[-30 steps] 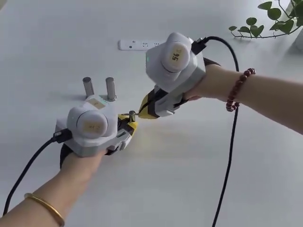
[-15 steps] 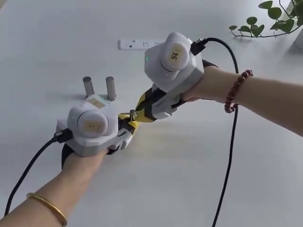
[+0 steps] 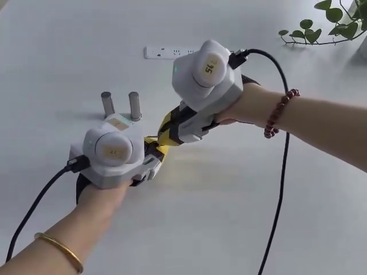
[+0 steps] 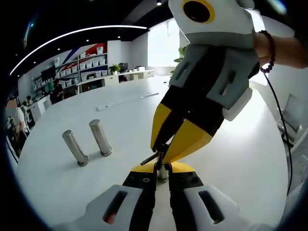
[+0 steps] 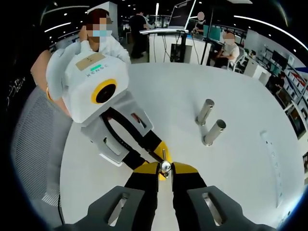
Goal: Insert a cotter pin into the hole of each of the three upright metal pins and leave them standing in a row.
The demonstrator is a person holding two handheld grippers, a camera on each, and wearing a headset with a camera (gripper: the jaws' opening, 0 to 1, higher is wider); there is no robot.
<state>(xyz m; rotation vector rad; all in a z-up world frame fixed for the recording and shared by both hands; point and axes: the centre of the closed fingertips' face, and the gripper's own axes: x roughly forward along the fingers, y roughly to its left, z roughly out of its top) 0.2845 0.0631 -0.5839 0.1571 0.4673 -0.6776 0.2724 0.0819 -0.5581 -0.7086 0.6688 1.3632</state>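
White table [image 3: 229, 217], office [image 4: 110, 62] behind; left fingers [image 4: 144, 182] clamp metal pin [image 4: 163, 172], right fingers [image 5: 144, 185] cotter pin [image 4: 150, 158].

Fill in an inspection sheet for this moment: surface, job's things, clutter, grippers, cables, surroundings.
Surface: white table, no marks seen.
Job's things: two standing pins upright, side by side; third metal pin held off the row; cotter pin at its top, seating unclear.
Clutter: power strip at the far side.
Grippers: left gripper shut on the third metal pin; right gripper shut on the cotter pin; tips meet.
Cables: left cable and right cable, both black, trailing toward the person.
Surroundings: plant; shelves.
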